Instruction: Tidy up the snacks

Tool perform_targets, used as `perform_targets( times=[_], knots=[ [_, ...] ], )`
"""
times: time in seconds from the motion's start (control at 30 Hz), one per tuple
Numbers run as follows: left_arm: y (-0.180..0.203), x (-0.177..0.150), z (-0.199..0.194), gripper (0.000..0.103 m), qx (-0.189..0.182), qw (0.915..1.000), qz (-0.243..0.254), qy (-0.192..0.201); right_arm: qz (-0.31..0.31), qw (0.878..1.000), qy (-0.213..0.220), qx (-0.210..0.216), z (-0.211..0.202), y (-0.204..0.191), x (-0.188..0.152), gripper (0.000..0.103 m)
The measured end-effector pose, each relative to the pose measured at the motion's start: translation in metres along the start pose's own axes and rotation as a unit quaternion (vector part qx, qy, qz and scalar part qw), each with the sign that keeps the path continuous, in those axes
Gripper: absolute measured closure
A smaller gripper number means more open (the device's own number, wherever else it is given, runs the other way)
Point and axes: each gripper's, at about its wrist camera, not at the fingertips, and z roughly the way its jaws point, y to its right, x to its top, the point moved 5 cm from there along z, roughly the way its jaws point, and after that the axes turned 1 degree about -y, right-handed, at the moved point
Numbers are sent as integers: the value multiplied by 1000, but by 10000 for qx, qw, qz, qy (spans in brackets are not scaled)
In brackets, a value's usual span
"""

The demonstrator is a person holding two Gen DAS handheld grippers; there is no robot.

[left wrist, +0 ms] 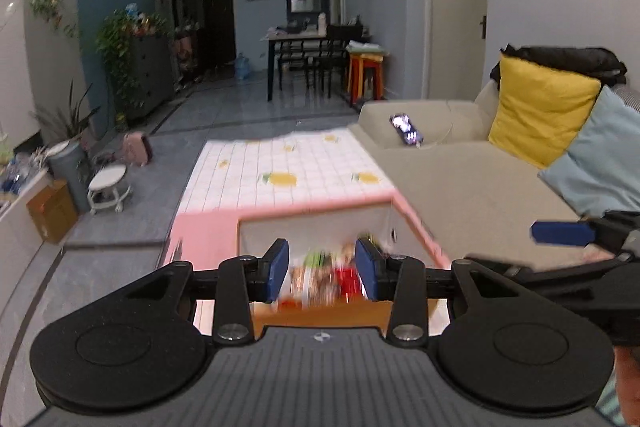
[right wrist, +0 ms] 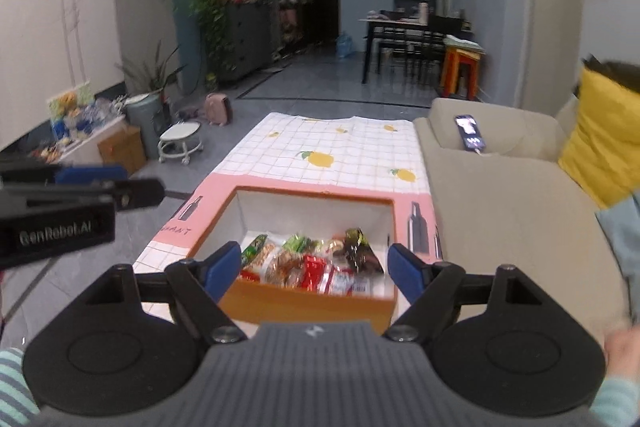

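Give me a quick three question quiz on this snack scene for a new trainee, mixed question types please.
1. True or false: the right gripper is shut on a snack packet.
2. Where do the snack packets lie? A) on the sofa B) inside the open box C) on the floor
3. Fill in: the phone rests on the ____.

Key
1. False: both it and the left gripper are open and hold nothing.
2. B, the box on the lemon-print tablecloth.
3. Sofa.

Tablecloth (right wrist: 352, 151) white grid with yellow lemons, pink border; box (right wrist: 304, 301) orange outside, white inside; snack packets (right wrist: 316, 263) red, green, brown; gripper pads (right wrist: 218, 269) blue; sofa (right wrist: 500, 219) beige; cushion (right wrist: 604, 147) yellow.
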Motion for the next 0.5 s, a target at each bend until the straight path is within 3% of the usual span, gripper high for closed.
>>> perform_targets(
  times=[0.2, 0.5],
  knots=[
    [-6, -51, -13, 54, 455, 9983, -190, -317, 233, 9987, 341, -292, -33, -8, -50, 25],
    [-8, -82, -16, 44, 434, 9971, -328, -536, 256, 9963, 687, -450, -43, -23, -89, 25]
  ],
)
